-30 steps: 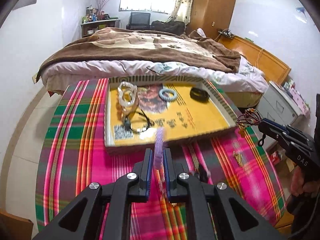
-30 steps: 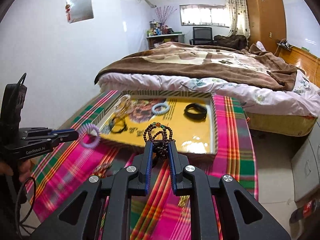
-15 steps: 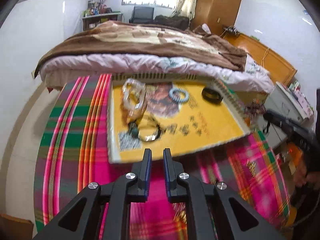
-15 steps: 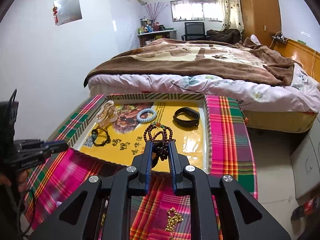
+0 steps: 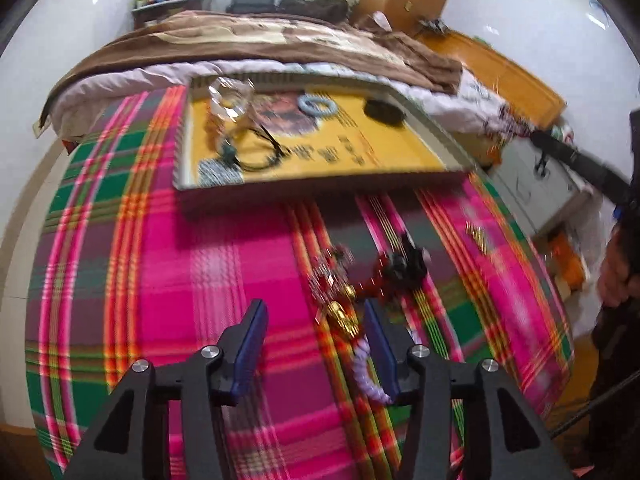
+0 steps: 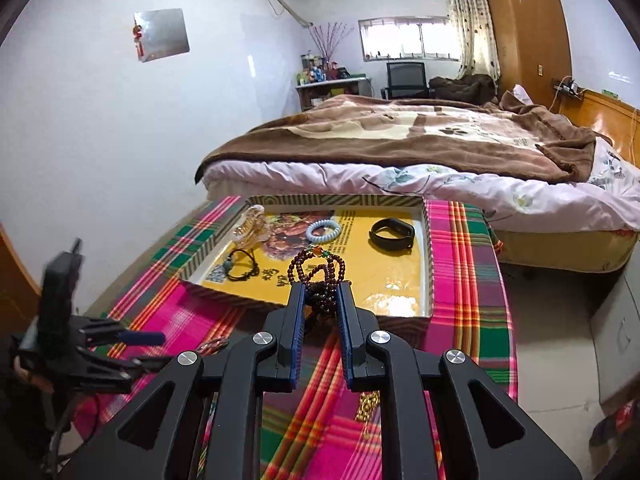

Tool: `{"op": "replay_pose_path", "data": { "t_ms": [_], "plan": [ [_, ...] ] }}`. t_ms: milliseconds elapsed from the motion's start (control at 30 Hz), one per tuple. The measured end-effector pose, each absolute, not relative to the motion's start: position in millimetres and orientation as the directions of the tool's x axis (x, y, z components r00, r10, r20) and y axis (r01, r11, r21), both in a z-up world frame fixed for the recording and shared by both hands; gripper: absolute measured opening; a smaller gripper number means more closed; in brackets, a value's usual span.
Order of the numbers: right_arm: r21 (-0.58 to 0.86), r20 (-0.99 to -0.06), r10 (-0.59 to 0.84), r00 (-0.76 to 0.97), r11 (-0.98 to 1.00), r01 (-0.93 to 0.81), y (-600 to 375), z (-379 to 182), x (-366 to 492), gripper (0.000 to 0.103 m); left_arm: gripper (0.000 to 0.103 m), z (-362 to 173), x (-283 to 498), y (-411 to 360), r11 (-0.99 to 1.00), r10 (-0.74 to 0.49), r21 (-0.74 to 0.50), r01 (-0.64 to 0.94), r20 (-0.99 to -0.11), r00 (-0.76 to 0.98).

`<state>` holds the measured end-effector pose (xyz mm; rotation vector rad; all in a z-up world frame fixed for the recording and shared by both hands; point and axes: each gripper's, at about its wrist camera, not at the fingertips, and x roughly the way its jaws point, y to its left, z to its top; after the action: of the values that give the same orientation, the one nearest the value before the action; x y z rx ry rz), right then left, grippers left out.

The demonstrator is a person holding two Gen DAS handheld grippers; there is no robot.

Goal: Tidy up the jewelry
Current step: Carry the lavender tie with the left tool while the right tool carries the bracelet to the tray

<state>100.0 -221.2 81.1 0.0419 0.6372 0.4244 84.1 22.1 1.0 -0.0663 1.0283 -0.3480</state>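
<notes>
While our right tool pinches the limp bead strand above the tray's near rim | left tool spread over the lavender bracelet on the worktop | light, springy; pinch across its band.

A home bedroom: blanketed bed, wardrobe, curtained window.

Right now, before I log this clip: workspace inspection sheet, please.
Surface: pink-green plaid tablecloth.
Job's things: yellow-floored shallow tray holding pale blue coil bracelet, black wristband, black cord pendant, clear beads.
Clutter: lilac coil bracelet, gold chain, blurred mixed pieces on the cloth.
Grippers: left gripper open; right gripper shut on dark brown bead strand.
Cables: nothing seen on the table.
Surroundings: bed, wooden wardrobe.
</notes>
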Motion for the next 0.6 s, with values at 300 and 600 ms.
{"op": "replay_pose_path", "data": {
  "t_ms": [300, 600],
  "plan": [
    [0.155, -0.560, 0.390, 0.731, 0.916, -0.369, -230.4, 85.0, 84.7, 0.016, 0.049, -8.5, 68.6, -3.0, 0.941, -0.289, -0.172, 0.292, -0.855, 0.429],
    [0.160, -0.558, 0.400, 0.727, 0.912, -0.378, -228.4, 83.8, 81.9, 0.016, 0.033, -13.9, 55.6, -23.5, 0.943, -0.170, -0.007, 0.334, -0.871, 0.460]
  ]
}}
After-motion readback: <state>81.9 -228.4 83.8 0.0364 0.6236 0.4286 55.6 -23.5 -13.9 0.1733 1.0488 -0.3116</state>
